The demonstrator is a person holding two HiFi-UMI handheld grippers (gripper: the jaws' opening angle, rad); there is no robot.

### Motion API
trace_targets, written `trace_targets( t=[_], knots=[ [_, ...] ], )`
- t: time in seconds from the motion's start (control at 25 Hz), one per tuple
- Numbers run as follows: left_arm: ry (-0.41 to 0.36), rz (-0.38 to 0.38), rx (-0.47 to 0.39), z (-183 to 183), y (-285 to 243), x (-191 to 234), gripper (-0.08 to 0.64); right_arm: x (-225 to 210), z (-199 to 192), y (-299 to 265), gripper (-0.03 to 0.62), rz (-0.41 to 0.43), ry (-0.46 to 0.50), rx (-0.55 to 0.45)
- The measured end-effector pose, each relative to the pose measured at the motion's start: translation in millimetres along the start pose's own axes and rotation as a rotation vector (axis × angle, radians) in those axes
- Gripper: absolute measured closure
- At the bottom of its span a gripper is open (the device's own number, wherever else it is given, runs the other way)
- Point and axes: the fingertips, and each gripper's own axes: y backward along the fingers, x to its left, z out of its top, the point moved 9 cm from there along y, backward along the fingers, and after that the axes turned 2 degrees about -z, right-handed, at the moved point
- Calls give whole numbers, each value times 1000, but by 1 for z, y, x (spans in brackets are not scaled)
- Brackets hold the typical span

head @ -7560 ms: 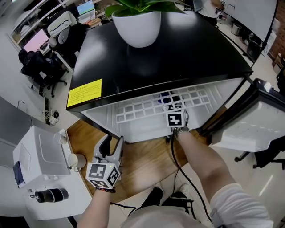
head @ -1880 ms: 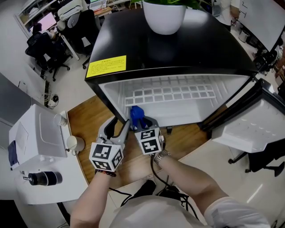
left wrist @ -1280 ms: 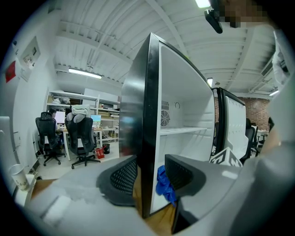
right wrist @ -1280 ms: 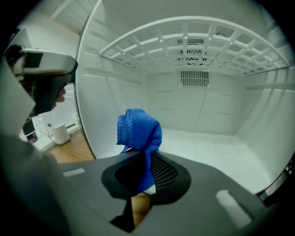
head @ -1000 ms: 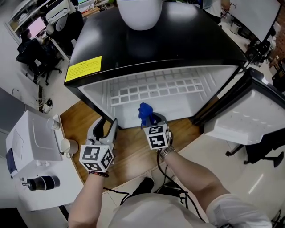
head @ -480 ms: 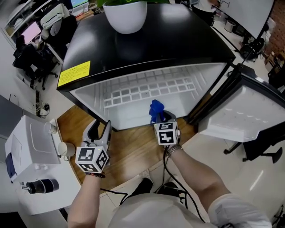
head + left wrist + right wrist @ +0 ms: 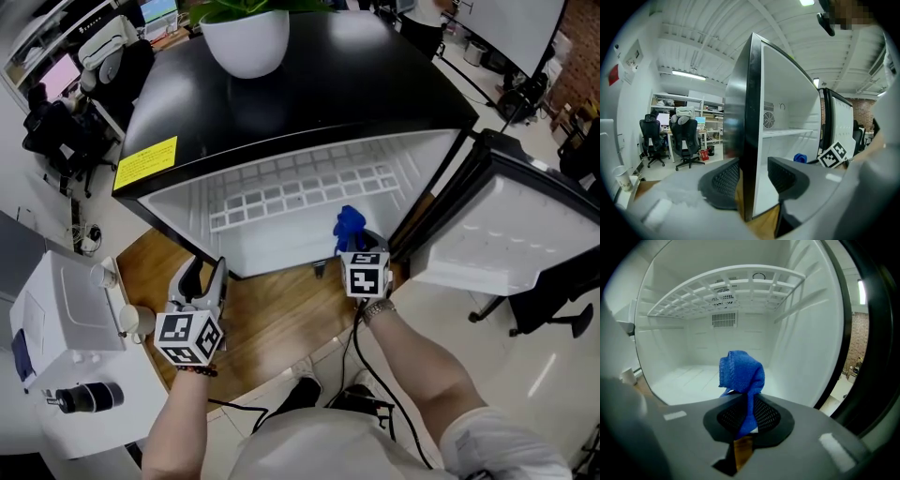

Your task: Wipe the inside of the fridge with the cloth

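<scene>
1. Your right hand-held gripper (image 7: pixel 743 408) has its jaws almost together, pinching the blue cloth (image 7: pixel 740 373). The cloth stands up in a bunch just past the fingertips.
2. That hand-held gripper sits at the mouth of the open mini fridge (image 7: pixel 309 94), with the swung-out door (image 7: pixel 497 234) close on its right.
3. Ahead of it is the white inside of the fridge, and the wire shelf (image 7: pixel 722 287) runs above and ahead of it. Whether the cloth touches the fridge floor is unclear.
4. Your left hand-held gripper (image 7: pixel 752 176) has its jaws wide apart and holds nothing. It is outside the fridge, over the wooden floor (image 7: pixel 272 319), and the fridge's black front edge shows just beyond the gap.
5. A white plant pot (image 7: pixel 246 37) stands on the fridge top, well ahead of both.
</scene>
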Motion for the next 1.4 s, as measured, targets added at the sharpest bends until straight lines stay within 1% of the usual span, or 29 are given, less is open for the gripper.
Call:
trace_targets(
  t=[0.4,0.56,0.68,0.84,0.92,1.04,1.2,1.4],
  knots=[
    [6,17,6,-2,3,-4,371,-23,-4,5,554,-110,-32,33],
    [15,25,27,-11,8,-5,373,-25,-2,6,554,-99,-47,15],
    [24,28,52,-20,11,-7,377,-24,4,11,554,-76,-40,-11],
    [21,-7,71,-28,11,-19,388,-21,11,25,554,-19,-38,-51],
    [25,-41,84,-32,8,-28,403,-18,12,33,554,26,-31,-68],
    [27,-101,100,-34,-2,-43,407,-15,14,49,554,102,-5,-94],
    [6,-222,112,-29,-20,-67,395,-8,17,74,554,231,27,-125],
    [-75,-404,119,-13,-42,-107,338,-4,21,104,554,413,69,-182]
  ],
)
